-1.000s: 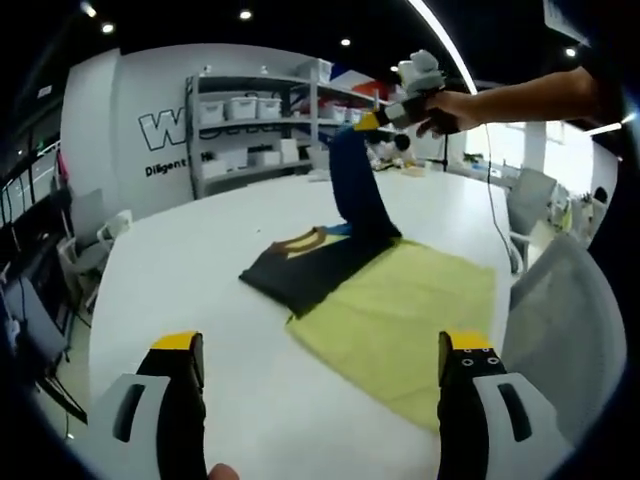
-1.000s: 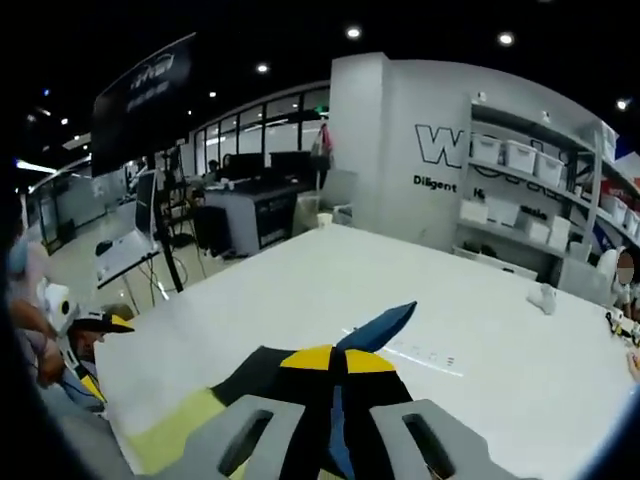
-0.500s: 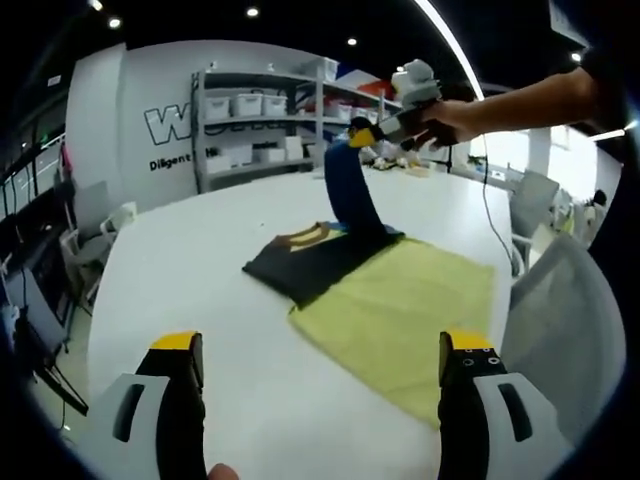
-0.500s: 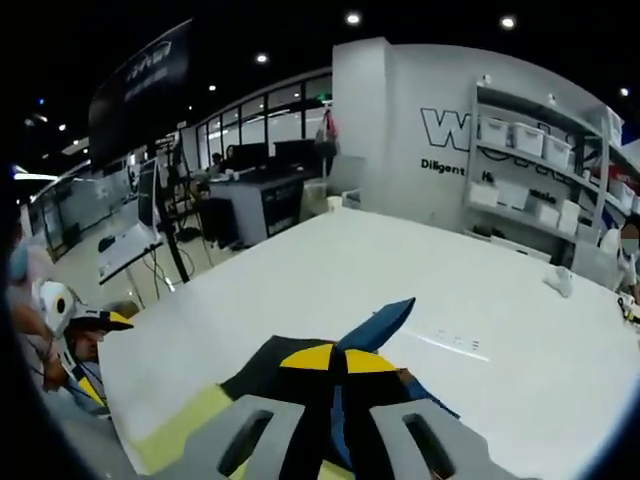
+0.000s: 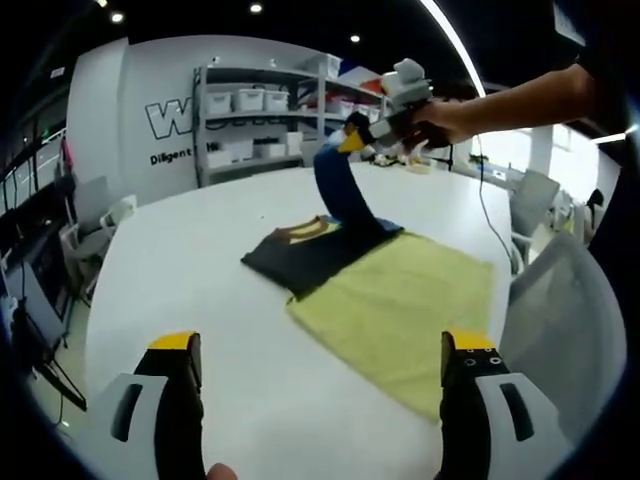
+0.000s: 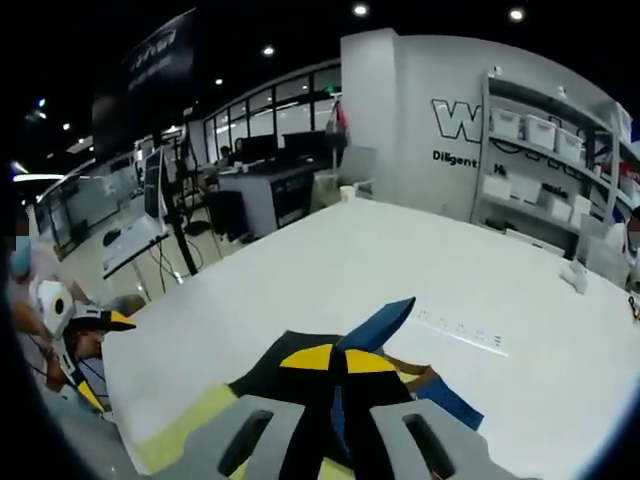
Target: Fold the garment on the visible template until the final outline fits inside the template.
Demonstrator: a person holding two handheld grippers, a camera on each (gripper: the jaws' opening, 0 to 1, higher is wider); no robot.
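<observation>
A dark garment [image 5: 305,250] with a tan collar lies on the white table [image 5: 200,300], partly over a yellow-green template [image 5: 400,300]. Its blue part [image 5: 335,185] is lifted off the table, and my right gripper [image 5: 350,135], held by a hand, is shut on its top end. In the right gripper view the jaws are closed on the blue fabric [image 6: 375,325], with the dark garment [image 6: 280,375] and the template [image 6: 190,425] below. My left gripper [image 5: 315,380] stands open near the table's near edge, nothing between its fingers.
Shelves with white bins [image 5: 250,110] stand beyond the table's far end. Grey chairs [image 5: 560,320] sit at the right and a chair [image 5: 95,225] at the left. A small white object [image 6: 575,275] lies on the far table. Desks with monitors [image 6: 260,185] stand behind.
The right gripper has carried the lifted blue part leftward and slightly lower over the dark garment. The left gripper has stayed open in place.
</observation>
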